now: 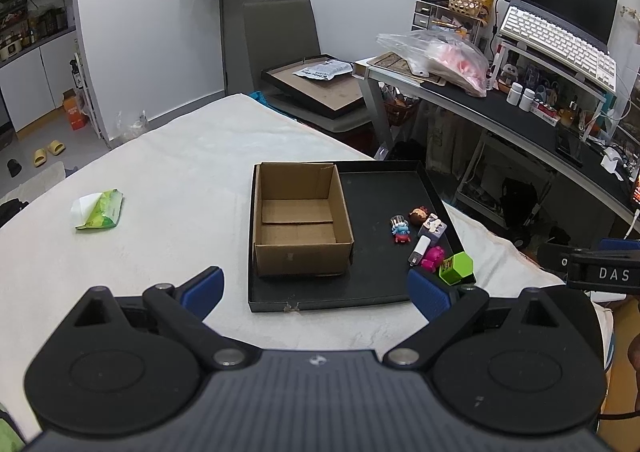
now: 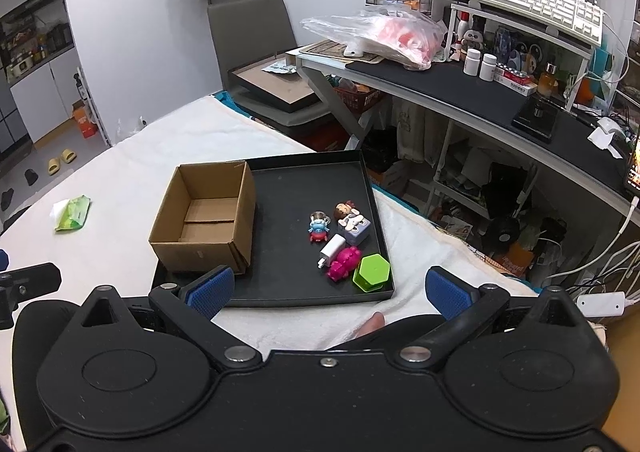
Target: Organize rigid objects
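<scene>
While nothing is gripped yet, the work looks to be at its very start.
Toys: six small pieces cluster near the right edge of the black tray (image 2: 280,187), toward its near right corner: a green hexagonal block (image 2: 372,272), a pink figure (image 2: 343,258), a white charger plug (image 2: 331,249), a lilac cube with a bunny (image 2: 354,228), a brown-haired doll head (image 2: 343,209) and a blue-and-red figurine (image 2: 318,228).
Packing: several touch or nearly touch, so picking one cleanly calls for a narrow approach.
Cardboard box (image 2: 206,219): open-topped, set at the tray's left edge; nothing shows inside but its own bottom flaps.
Tray: rests on the white-covered table (image 2: 160,139), near its right edge.
Right gripper (image 2: 326,290): spread wide, holding nothing, hovering short of the tray's near edge.
Left gripper (image 1: 316,290): likewise spread wide and unloaded, above the tray's near edge.
Step in hand: my judgement, choosing a first toy.
Next move: probably lower onto the green block, the nearest outlying piece, then carry it to the box.
Beyond: a green wipes packet (image 2: 72,213) lies well apart toward the table's left edge.
</scene>
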A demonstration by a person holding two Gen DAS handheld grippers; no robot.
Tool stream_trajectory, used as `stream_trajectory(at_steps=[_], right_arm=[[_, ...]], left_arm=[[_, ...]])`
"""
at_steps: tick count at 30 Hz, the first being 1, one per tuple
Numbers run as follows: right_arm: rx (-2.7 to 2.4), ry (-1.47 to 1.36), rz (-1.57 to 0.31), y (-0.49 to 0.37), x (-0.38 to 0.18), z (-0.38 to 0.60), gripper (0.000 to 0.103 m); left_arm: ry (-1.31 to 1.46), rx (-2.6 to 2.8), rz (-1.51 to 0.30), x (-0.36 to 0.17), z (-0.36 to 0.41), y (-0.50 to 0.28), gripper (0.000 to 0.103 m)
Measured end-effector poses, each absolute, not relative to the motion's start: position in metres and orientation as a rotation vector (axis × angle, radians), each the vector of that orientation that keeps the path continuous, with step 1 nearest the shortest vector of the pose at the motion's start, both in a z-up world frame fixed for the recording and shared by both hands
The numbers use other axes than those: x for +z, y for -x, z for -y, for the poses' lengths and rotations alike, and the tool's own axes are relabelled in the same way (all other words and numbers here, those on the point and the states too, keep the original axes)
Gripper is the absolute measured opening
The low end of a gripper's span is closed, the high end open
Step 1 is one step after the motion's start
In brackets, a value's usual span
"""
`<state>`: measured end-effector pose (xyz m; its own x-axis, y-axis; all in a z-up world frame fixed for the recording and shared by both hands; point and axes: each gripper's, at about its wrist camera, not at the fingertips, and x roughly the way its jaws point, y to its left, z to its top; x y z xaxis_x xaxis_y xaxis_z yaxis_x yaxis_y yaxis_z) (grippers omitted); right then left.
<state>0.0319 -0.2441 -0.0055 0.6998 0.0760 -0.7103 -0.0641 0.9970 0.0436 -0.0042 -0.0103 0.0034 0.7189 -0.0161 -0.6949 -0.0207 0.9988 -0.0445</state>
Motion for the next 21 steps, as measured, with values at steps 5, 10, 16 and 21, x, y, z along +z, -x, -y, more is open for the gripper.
stream_trajectory(at_steps=[5, 10, 16, 21], right_arm=[[0.071, -0.015, -0.795, -0.034, -0.008, 0.245, 0.103], [0.063, -0.025, -0.8, -0.038, -0.013, 0.246, 0.103], [0.054, -0.026, -0.822, -0.047, -0.025, 0.244, 0.103], [0.05, -0.033, -0.839, -0.058, -0.035, 0.244, 0.103]], left_arm=[[0.063, -0.002, -0.78, -0.001, 0.008, 0.0, 0.098], [0.071, -0.009, -0.799, -0.009, 0.006, -0.01, 0.098], [0.083, -0.004, -0.826, -0.02, 0.002, -0.024, 0.097], [0.08, -0.004, -0.848, -0.029, 0.003, -0.037, 0.097]])
